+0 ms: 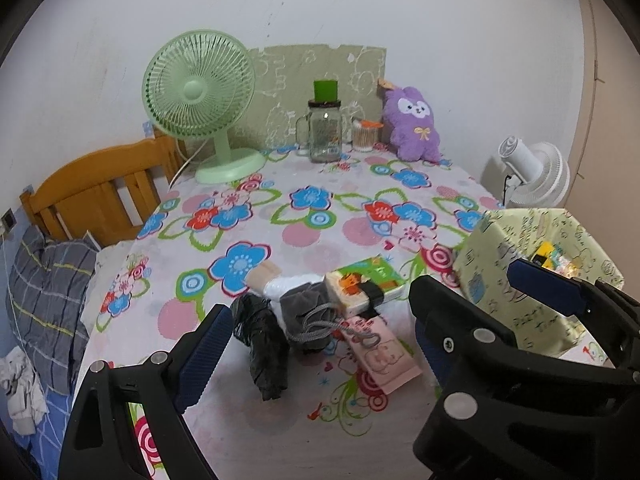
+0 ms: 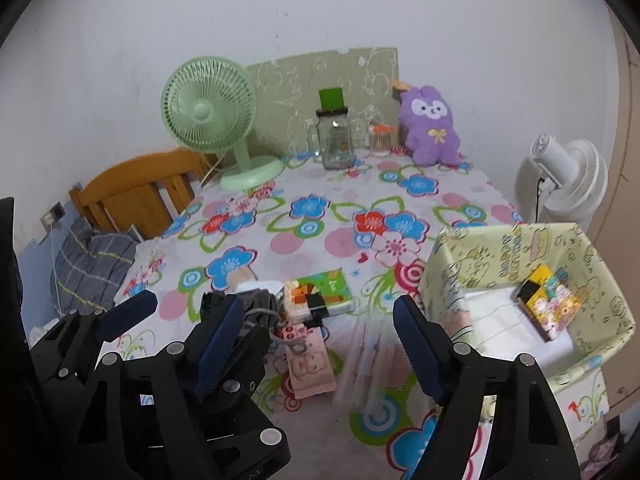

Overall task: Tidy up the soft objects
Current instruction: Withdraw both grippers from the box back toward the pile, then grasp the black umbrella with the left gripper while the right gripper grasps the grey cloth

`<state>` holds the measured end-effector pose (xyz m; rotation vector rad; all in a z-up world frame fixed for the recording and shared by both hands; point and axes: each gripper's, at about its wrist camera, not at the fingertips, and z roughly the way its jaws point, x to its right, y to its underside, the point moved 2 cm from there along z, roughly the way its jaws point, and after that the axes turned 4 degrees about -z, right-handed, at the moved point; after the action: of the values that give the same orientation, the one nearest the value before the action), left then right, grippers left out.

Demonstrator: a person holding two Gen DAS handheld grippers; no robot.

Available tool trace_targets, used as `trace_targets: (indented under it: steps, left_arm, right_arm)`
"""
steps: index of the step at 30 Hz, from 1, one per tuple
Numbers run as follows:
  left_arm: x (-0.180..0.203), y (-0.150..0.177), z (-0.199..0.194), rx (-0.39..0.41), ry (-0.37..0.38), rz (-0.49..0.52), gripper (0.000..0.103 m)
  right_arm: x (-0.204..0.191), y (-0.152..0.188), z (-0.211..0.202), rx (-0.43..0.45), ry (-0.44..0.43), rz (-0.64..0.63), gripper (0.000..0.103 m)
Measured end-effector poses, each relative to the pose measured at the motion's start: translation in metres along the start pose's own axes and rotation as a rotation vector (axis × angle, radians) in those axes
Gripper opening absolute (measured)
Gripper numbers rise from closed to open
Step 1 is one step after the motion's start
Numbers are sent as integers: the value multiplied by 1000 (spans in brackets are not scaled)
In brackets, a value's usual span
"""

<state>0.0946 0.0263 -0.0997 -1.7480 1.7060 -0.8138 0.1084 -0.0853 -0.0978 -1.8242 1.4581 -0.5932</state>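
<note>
A pile lies near the table's front edge: a black crumpled bag [image 1: 262,348], a grey drawstring pouch [image 1: 304,312], a white and beige roll [image 1: 266,278], a pink tissue pack [image 1: 386,360] and a green pack [image 1: 372,274]. My left gripper [image 1: 320,300] hovers open over the pile, touching nothing. My right gripper [image 2: 318,305] is also open just right of it, above the pink pack [image 2: 310,368] and a clear plastic packet [image 2: 362,360]. A purple plush [image 2: 430,128] sits upright at the far wall. The cream patterned box [image 2: 448,280] at the right holds a yellow pack [image 2: 538,286].
At the back stand a green desk fan [image 1: 200,92], a glass jar with a green lid [image 1: 325,128] and a small jar [image 1: 365,136]. A white fan [image 2: 568,176] is beyond the table's right edge. A wooden headboard [image 1: 92,192] and bedding lie left.
</note>
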Motion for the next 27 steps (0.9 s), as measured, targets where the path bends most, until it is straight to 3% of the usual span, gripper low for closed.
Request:
trace_targets:
  steps: [11,19,25,27]
  left_arm:
    - [-17,14,32,-68,-16,-36,91]
    - [-36,26,55,-122,-56,-72,83]
    - [-48,31,66,-150,-71,-90,73]
    - [-51,32,69,-156,-73,-91,65]
  right_arm:
    - [-8,13,34,-75,7,-20,75]
    - [-12,22,66,-149,-4,-2,71]
    - [-21,20,79,-165,-48,-14,71]
    - [-25,17,83,-163,-61,-20,71]
